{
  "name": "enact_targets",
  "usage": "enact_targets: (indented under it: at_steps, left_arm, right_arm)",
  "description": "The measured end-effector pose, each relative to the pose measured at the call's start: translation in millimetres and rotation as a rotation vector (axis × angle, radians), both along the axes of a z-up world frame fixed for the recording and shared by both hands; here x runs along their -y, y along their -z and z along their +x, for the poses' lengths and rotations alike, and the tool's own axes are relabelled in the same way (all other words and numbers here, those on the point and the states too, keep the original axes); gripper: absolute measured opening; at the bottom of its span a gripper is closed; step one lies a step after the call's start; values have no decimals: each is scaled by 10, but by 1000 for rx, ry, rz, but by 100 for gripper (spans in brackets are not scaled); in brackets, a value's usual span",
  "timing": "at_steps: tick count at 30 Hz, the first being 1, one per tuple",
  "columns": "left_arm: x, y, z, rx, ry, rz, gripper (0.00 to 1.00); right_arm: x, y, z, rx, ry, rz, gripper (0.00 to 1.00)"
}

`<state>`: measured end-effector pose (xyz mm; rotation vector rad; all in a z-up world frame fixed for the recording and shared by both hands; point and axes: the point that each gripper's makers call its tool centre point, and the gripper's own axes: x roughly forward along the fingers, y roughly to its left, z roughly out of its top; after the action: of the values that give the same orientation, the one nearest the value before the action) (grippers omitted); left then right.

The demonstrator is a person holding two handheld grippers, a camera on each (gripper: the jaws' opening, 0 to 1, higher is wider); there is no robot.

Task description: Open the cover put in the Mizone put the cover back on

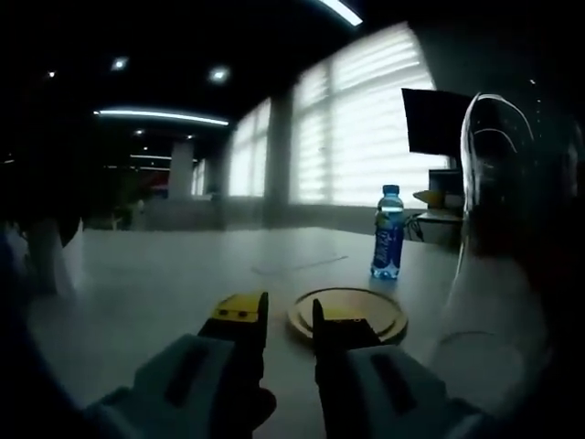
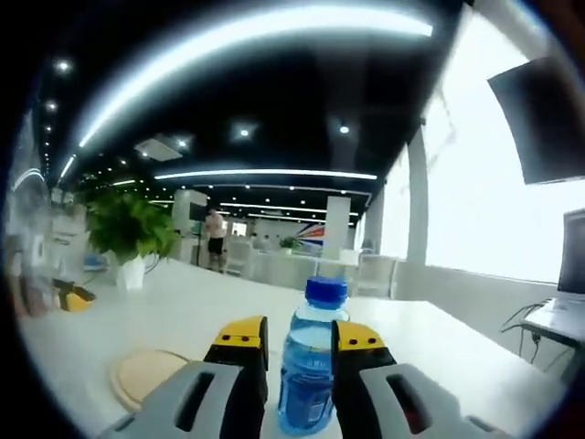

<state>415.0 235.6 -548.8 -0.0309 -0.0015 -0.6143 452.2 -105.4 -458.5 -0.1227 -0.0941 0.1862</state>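
Observation:
A blue Mizone bottle [image 1: 388, 233] with a blue cap stands upright on the pale table. In the right gripper view the bottle [image 2: 309, 366] rises close in front, in line with the gap of my right gripper [image 2: 299, 343], whose jaws are spread to about the bottle's width. No jaw shows around the bottle in the left gripper view. A round wooden cover [image 1: 347, 314] lies flat on the table just beyond my left gripper [image 1: 288, 315], which is open with nothing in it. The cover [image 2: 146, 370] also lies left of the bottle.
A tall clear glass container [image 1: 498, 183] looms close on the right of the left gripper view. A dark monitor [image 1: 430, 119] and clutter sit behind the bottle by the windows. A potted plant [image 2: 128, 233] stands at the table's far left, a small yellow object [image 2: 73, 294] near it.

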Motion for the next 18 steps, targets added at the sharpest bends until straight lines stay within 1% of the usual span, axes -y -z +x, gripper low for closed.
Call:
enact_targets:
  at_steps: [3,8,10,12,18]
  left_arm:
    - [1,-4,-1,0,1,-4,15]
    - [7,18,8,-4,2,3,15]
    - [1,27,13,-6,-1,6,15]
    - [-2,26,9,-8,-2,5,15]
    - [12,28,0,-11,0,-2,15]
  right_arm:
    - [32,-78,67,4,16,0,22]
    - [69,-208,186,7,21,39,22]
    - [68,-229,227,0,24,43,23]
    - [55,-230,278,-19,23,46,24]
    - [15,-305,438,-31,24,50,25]
